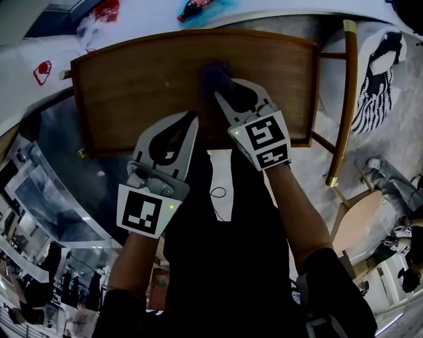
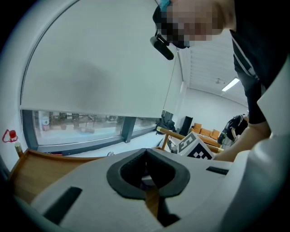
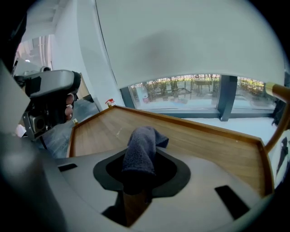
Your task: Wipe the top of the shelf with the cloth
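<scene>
The shelf top [image 1: 139, 79] is a brown wooden panel with a raised lip, seen from above in the head view. A dark blue cloth [image 1: 215, 72] lies bunched near its middle, with my right gripper [image 1: 222, 94] shut on it. In the right gripper view the cloth [image 3: 141, 148] rises from between the jaws above the wood [image 3: 204, 145]. My left gripper [image 1: 192, 120] hovers at the shelf's near edge, to the left of the right one. Its jaws are shut with nothing between them [image 2: 146, 153].
A wooden frame with brass tips [image 1: 347, 99] stands right of the shelf, with a striped bag [image 1: 373, 79] beyond it. A bottle [image 1: 195, 8] lies on the white sill behind. Glass panels [image 1: 46, 191] sit at the left.
</scene>
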